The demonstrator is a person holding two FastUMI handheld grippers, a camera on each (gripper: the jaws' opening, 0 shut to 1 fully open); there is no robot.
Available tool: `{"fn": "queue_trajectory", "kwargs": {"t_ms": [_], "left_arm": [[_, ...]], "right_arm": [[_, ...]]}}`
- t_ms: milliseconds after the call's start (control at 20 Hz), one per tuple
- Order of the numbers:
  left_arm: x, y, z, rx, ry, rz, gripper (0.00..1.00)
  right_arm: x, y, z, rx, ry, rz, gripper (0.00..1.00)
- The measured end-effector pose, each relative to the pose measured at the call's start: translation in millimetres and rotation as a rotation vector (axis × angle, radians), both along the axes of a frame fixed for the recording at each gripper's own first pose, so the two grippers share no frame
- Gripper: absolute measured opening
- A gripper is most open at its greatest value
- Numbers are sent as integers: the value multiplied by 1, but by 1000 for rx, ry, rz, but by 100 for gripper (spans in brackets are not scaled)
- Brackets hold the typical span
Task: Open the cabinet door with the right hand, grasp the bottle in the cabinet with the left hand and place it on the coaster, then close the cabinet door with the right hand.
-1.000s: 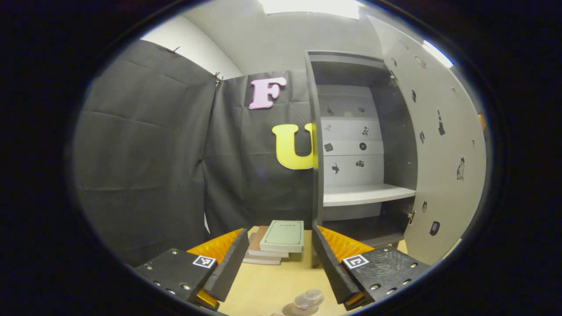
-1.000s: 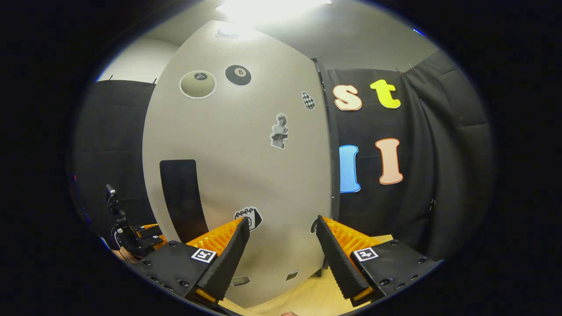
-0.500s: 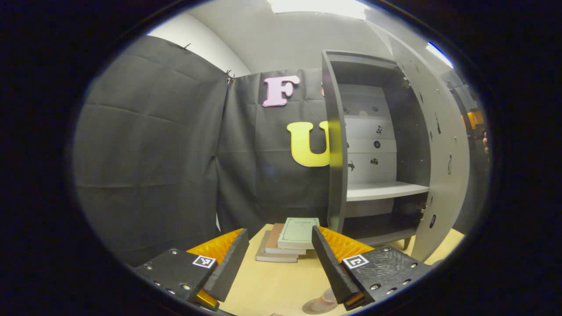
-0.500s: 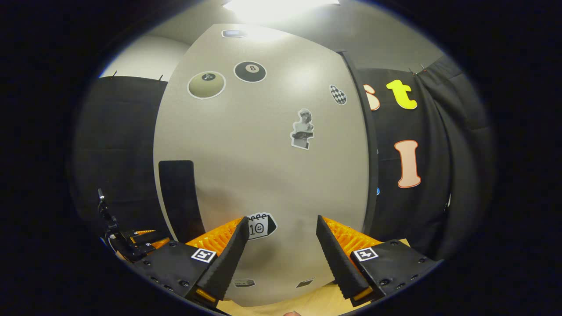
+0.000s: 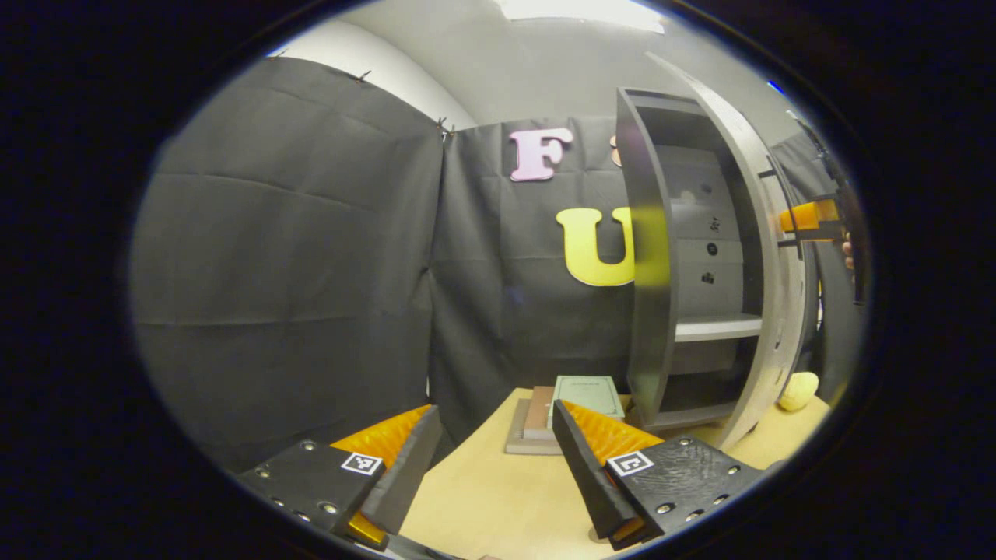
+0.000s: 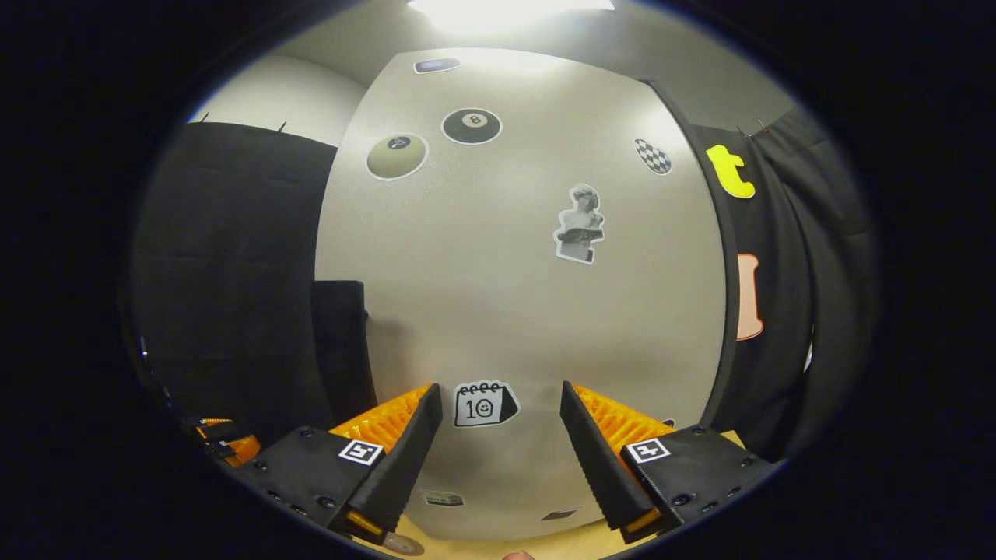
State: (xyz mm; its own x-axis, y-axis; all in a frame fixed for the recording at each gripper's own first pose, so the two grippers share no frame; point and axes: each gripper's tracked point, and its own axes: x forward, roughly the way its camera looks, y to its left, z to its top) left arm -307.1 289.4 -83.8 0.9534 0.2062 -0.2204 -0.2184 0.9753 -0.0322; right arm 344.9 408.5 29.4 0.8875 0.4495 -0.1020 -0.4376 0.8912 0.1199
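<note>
Left gripper view: the left gripper (image 5: 494,467) sits lowest in the picture, jaws set wide apart, with nothing between them. It hangs above a light wooden table (image 5: 498,498). Beyond the fingers, a short stack of books (image 5: 564,404) lies flat on the table, just beside the foot of the cabinet (image 5: 685,264). The cabinet is grey and upright, with an inner shelf (image 5: 716,327); no bottle can be made out inside it. The cabinet door (image 5: 766,257) stands partly ajar, seen almost edge-on. A pale yellow rounded object (image 5: 797,390) rests on the table past the door's lower edge. At the door's outer face a second gripper appears, with a hand behind it; its opening cannot be judged from here.

Right gripper view: the right gripper (image 6: 502,451) is spread wide, gripping nothing, and faces the outer face of the cabinet door (image 6: 513,311) at close range. A calendar sticker (image 6: 484,403) shows between the fingers. A dark handle panel (image 6: 342,350) lies at the door's left side.
</note>
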Motion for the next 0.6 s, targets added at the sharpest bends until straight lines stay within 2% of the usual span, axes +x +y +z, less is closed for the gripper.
{"fn": "queue_trajectory", "kwargs": {"t_ms": [300,500,600], "left_arm": [[-5,23,-9,-7,11,19,87],[-3,22,-10,11,23,0,87],[-3,15,-7,19,21,-15,89]], "right_arm": [[22,14,-5,46,22,-37,97],[17,10,-4,27,6,-85,98],[15,8,-3,19,0,-91,94]]}}
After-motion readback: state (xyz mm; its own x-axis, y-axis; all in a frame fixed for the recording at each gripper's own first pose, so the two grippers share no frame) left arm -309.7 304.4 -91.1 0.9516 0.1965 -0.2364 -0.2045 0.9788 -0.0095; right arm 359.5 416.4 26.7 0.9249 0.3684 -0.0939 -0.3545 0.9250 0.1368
